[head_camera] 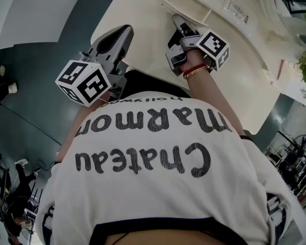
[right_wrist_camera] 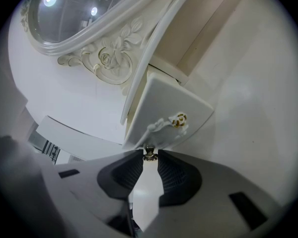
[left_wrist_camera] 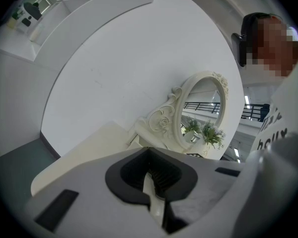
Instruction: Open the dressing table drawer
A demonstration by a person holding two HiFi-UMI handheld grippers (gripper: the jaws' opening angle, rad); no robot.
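The white drawer front (right_wrist_camera: 164,103) of the dressing table carries a gold-touched ornament and a small brass knob (right_wrist_camera: 149,153). My right gripper (right_wrist_camera: 149,157) is shut on that knob, with both pads against it. The drawer stands out a little from its case, and its side panel shows. From the head view, the right gripper (head_camera: 177,20) reaches onto the cream table top (head_camera: 143,19) at the small drawer unit (head_camera: 188,4). My left gripper (head_camera: 117,37) hovers at the table's near left edge. In its own view the left gripper (left_wrist_camera: 151,180) is shut on nothing.
An oval mirror (left_wrist_camera: 201,108) in a carved white frame stands on the table and reflects green plants. The same mirror (right_wrist_camera: 74,9) rises above the drawer. The person's white printed shirt fills the lower head view. Grey floor (head_camera: 35,45) lies left of the table.
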